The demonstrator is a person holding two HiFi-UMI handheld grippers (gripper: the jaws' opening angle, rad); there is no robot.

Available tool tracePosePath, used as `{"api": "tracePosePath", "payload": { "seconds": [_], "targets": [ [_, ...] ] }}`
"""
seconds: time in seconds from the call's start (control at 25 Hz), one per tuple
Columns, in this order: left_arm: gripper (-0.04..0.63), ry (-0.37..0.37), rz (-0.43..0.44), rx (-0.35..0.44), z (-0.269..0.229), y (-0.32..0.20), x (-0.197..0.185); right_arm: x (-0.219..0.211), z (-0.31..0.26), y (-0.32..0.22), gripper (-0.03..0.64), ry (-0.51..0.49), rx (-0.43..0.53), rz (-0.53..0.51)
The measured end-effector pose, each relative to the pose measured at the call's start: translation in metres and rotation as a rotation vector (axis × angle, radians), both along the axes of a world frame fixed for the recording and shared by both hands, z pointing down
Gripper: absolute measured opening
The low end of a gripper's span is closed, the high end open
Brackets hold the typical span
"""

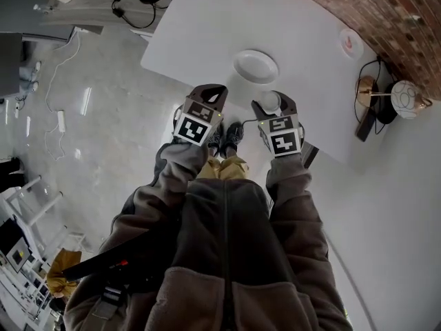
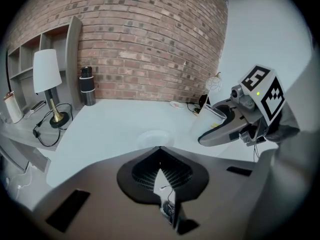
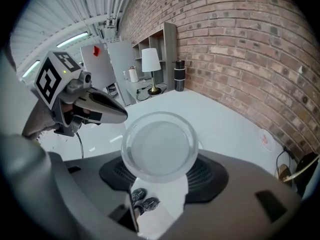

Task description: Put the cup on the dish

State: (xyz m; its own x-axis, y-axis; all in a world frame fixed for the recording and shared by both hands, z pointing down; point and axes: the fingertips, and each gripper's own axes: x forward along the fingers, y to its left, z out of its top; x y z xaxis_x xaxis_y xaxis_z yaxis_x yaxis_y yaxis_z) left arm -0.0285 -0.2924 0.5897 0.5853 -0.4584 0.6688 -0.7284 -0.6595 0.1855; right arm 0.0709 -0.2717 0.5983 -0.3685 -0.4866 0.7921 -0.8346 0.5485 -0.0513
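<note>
Looking steeply down in the head view, a person stood at a white table. The right gripper was clamped around a clear cup, apparently lifted clear of the table. The white dish sat empty on the table just beyond its fingertips. The left gripper hung beside the right one, near the table's edge.

In the left gripper view, the two fingers met at their tips with nothing between them. The dish lay just ahead of those tips. The cup, carried by the other gripper, was off to their right and apart from the dish.

In the right gripper view, the cup's round mouth filled the gap between the fingers, which pressed on its sides.

Judged from this, the pickup was done. Lowering the cup onto the dish and letting go were left.
</note>
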Motion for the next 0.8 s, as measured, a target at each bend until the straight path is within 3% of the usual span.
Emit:
{"api": "tracePosePath", "payload": {
  "seconds": [0.8],
  "targets": [
    [0.005,-0.069,-0.070,-0.104,0.072,-0.030,-0.017,0.002,0.097,-0.089,0.256,0.022,-0.013,0.005]
  ]
}}
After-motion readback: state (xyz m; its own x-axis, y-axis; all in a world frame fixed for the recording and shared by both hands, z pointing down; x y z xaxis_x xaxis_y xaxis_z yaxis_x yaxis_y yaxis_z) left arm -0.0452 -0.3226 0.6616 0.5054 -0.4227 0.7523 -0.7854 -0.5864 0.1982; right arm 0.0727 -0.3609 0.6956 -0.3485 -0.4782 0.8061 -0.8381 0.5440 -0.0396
